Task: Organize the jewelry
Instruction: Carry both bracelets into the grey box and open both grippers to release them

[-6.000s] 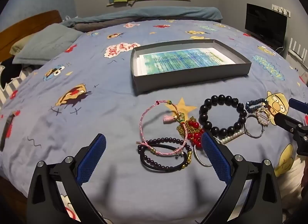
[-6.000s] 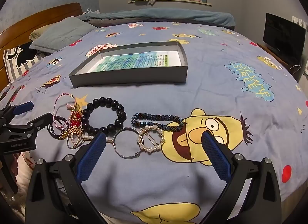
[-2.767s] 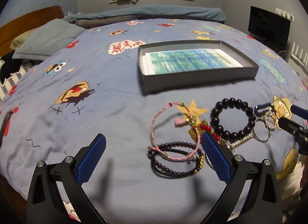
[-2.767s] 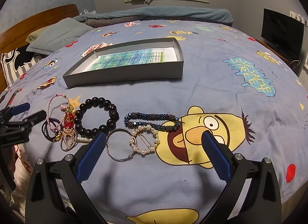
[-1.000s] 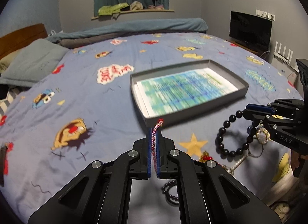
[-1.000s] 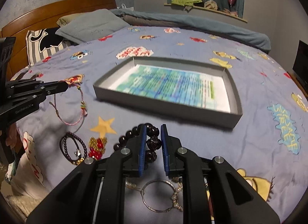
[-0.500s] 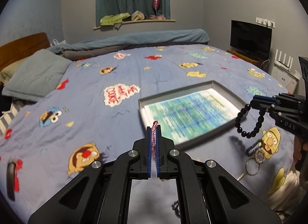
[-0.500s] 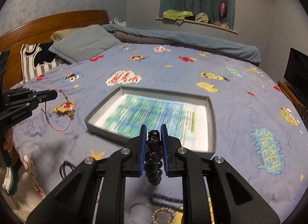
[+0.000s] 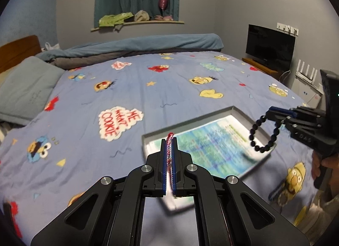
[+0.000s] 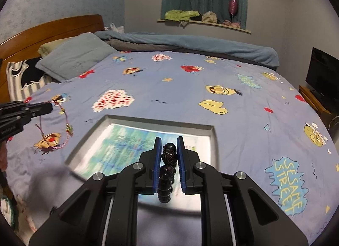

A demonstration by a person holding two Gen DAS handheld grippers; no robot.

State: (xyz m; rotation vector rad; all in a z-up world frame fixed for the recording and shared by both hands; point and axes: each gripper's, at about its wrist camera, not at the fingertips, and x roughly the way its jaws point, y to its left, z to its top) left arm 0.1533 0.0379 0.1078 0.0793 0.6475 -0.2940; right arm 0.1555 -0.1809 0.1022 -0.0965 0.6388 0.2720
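**Both bracelets lifted, now over the box**

Since 6 s ago both hand-held grippers have left the bed w/ a piece each and come up over the grey box; the rest of the jewelry, then spread in front of them, is out of view now.

Left hand-held gripper (image 9: 168,140) is clamped shut on the pink cord bracelet (image 10: 61,127); the loop hangs free below its tips, off to the left of the grey box (image 10: 211,131). Right hand-held gripper (image 10: 168,146) is closed on the black bead bracelet (image 9: 262,136), beads pinched between the blue pads, the rest dangling under the jaws, above the box's paper lining.

Risks, as I judge them:
- Cord is thin, held by one strand; a jerk could slip it out short of the box.
- Beads are round and glossy, so they may roll between the pads & drop early.
- Both loops can swing; released mid-swing, either could catch the box wall or land on the bedsheet (image 9: 84,89).
- The two grippers are near each other; the loops could tangle.
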